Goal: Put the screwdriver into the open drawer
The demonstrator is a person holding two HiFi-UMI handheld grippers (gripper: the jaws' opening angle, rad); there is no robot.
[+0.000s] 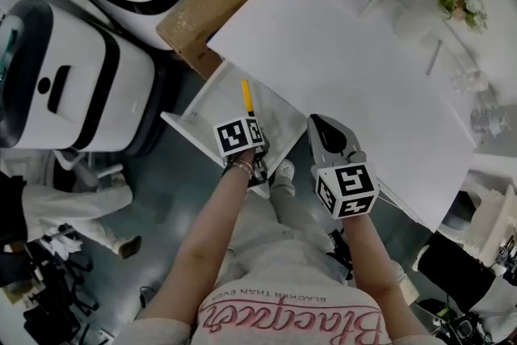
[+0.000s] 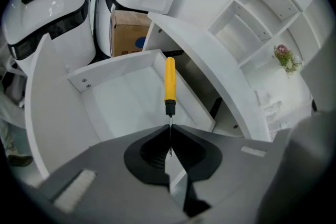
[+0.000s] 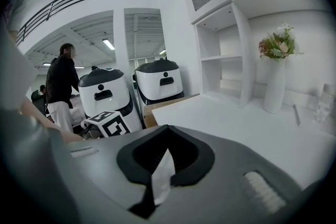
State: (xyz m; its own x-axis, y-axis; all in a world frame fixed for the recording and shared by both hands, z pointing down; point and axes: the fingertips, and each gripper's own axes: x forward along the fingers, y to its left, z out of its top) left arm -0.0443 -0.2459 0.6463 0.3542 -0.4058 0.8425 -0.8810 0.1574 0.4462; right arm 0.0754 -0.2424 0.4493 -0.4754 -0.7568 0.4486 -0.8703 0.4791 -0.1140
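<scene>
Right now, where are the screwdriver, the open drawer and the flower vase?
screwdriver (image 2: 169, 80): left gripper view, middle of its yellow handle.
open drawer (image 2: 123, 107): left gripper view, bare white floor.
flower vase (image 3: 274, 89): right gripper view, white body below the flowers.

The screwdriver (image 2: 169, 81) shows a smooth yellow plastic handle and a thin bare metal shaft. The drawer (image 2: 123, 107) is smooth matt white, and the cardboard box (image 2: 127, 34) is dull brown.

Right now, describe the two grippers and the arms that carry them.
Both the left gripper and the right gripper have smooth grey bodies, with black pads set in a rounded black recess that tapers to a point. Each carries a white cube printed with black square markers. The forearms show no sleeves, and a thin band circles the left wrist.
</scene>
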